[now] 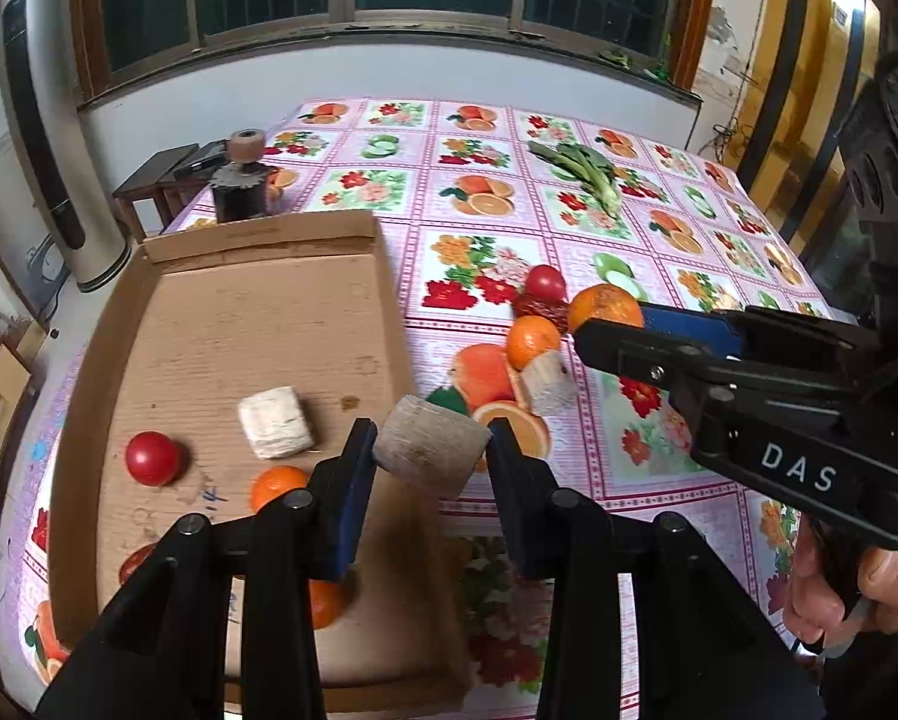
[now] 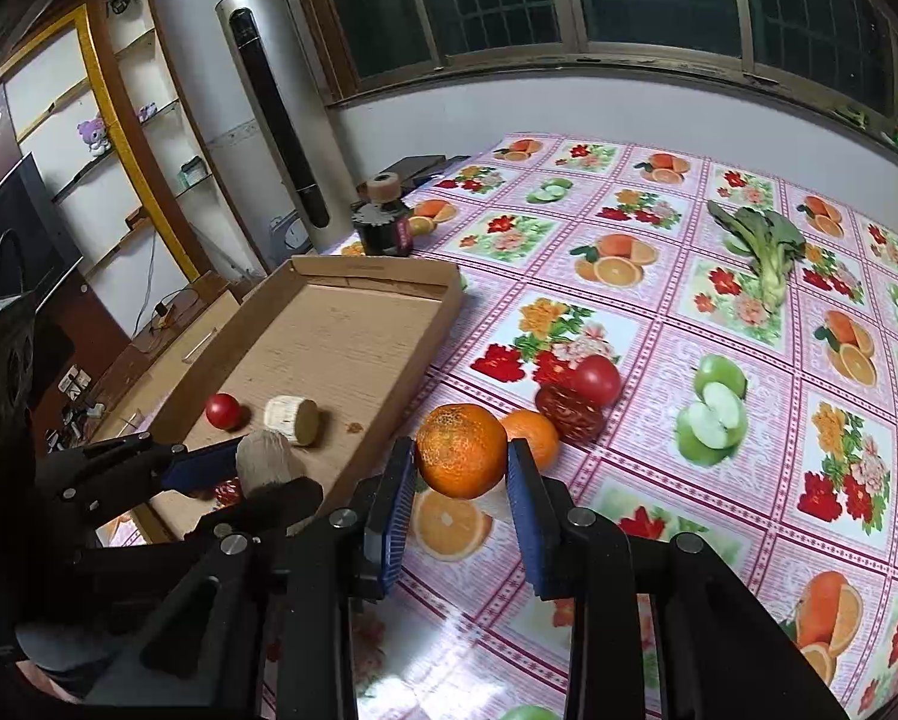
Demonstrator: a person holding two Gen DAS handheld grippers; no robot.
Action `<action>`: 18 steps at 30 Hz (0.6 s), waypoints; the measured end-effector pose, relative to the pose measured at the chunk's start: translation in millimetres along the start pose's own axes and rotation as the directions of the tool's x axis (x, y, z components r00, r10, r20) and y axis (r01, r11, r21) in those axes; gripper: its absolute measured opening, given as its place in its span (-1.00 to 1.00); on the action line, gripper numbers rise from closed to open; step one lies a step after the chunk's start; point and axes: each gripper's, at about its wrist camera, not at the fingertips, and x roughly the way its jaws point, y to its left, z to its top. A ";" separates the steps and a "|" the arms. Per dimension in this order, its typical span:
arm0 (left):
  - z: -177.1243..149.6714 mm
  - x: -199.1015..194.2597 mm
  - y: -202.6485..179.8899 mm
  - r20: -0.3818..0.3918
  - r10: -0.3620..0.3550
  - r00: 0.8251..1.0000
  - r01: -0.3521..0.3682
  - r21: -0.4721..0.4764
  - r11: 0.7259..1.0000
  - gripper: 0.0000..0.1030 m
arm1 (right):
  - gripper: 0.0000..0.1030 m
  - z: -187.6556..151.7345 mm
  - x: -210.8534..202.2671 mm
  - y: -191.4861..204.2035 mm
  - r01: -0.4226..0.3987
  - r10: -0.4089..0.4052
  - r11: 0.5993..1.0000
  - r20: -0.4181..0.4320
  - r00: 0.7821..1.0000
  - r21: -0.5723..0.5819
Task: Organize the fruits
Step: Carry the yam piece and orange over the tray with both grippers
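My left gripper is shut on a pale cylindrical chunk and holds it above the right edge of the cardboard tray. In the tray lie a red tomato, a white chunk and two oranges. My right gripper is shut on a large orange, just above the tablecloth. It shows in the left wrist view too. Behind it on the cloth lie a smaller orange, a tomato, a dark red fruit and another pale chunk.
A leafy green vegetable lies at the far right of the table. A dark jar with a round lid stands behind the tray. A tall tower appliance stands off the table's left side. The tablecloth is printed with fruit pictures.
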 end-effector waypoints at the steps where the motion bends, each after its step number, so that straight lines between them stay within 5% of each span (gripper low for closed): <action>1: 0.5 -0.4 3.1 0.001 0.002 1.000 -0.002 -0.005 1.000 -0.32 | -0.40 0.8 1.2 2.3 -0.002 0.002 1.000 -0.001 1.000 -0.003; 18: 7.6 -1.8 65.3 0.013 0.047 0.999 -0.045 -0.104 0.994 -0.32 | -0.40 16.1 31.9 42.8 -0.045 0.043 0.998 -0.030 0.999 -0.053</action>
